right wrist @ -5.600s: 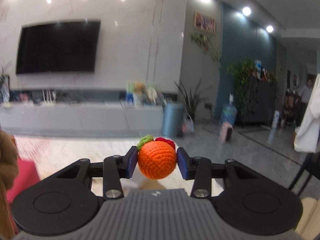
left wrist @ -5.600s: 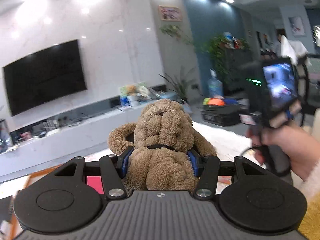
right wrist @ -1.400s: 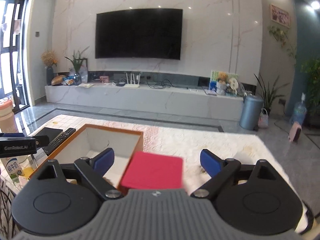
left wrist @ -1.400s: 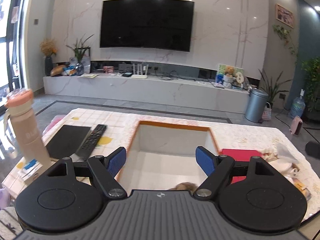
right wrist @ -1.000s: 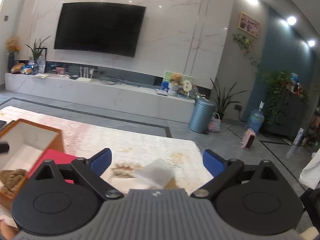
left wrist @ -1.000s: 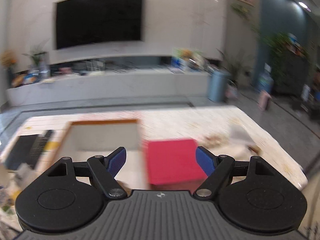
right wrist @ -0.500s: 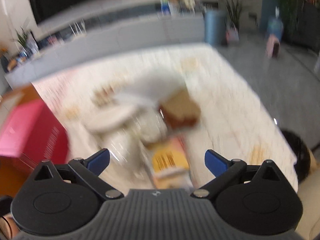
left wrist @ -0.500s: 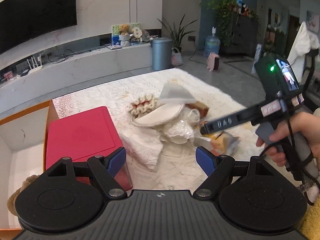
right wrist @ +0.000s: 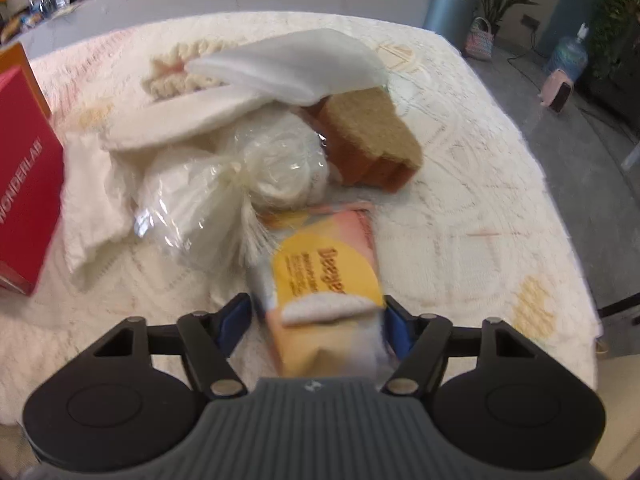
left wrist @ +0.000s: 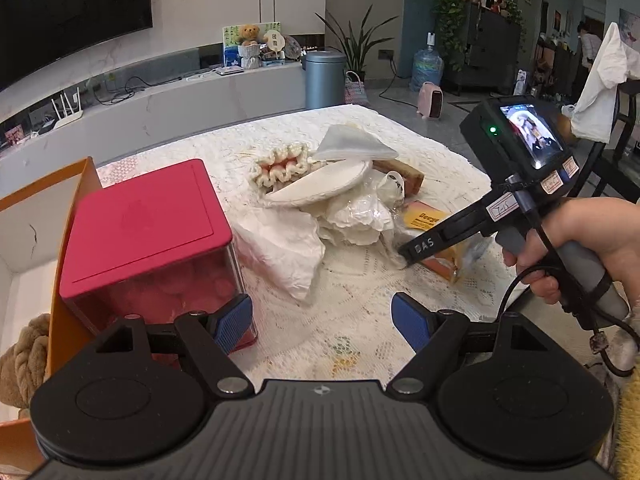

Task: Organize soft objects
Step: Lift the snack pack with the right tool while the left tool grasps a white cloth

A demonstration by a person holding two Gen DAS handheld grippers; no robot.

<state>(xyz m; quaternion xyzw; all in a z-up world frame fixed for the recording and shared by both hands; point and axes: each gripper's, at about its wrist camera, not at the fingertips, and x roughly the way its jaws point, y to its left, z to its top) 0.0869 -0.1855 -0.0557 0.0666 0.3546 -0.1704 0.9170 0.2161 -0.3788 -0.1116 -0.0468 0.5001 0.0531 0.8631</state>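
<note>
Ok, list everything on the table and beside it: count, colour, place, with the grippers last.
Red box: one, left, against the orange bin.
Orange bin: one, far left.
Plush: one, brown, in the bin.
Tissue: one, white, beside the red box.
Pad: one, cream, mid pile.
Scrunchie: one, cream, behind the pile.
Bagged rolls: one, clear, centre.
Sponge: one, brown, right.
Packet: one, yellow-pink, between the right jaws.
Left hand-held gripper: open, empty.
Right hand-held gripper: closing around the packet.
</note>
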